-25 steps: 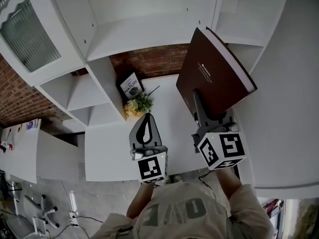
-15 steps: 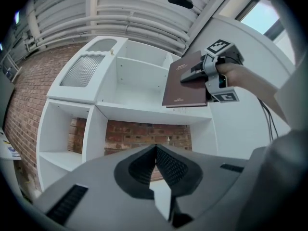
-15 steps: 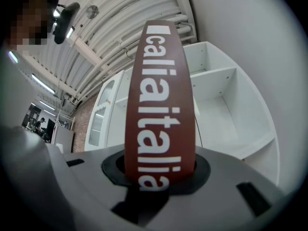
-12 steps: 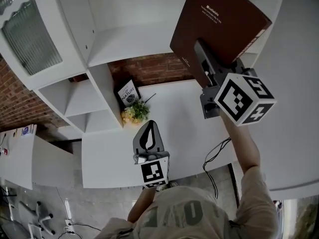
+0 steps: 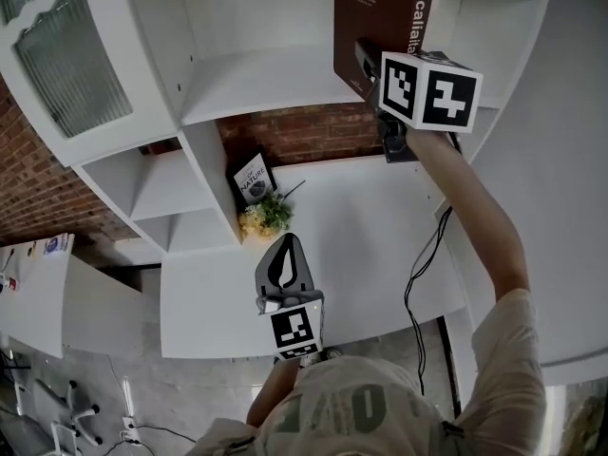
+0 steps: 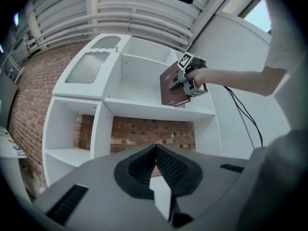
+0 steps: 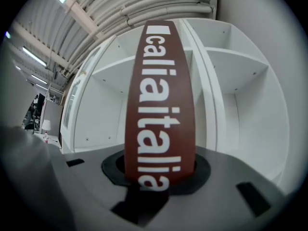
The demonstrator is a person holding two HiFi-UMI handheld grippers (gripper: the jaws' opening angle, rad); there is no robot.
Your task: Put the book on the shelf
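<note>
Book held upright in right gripper, at white shelf.

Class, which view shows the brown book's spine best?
The right gripper view: the spine of the book fills the centre, lettering large. The head view shows cover plus some spine; the left gripper view shows it tiny.

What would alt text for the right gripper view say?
A dark red book, white lettering running up its spine, stands clamped between the right gripper's jaws, filling the middle of the picture. Behind it rise white shelf compartments under ceiling pipes.
</note>
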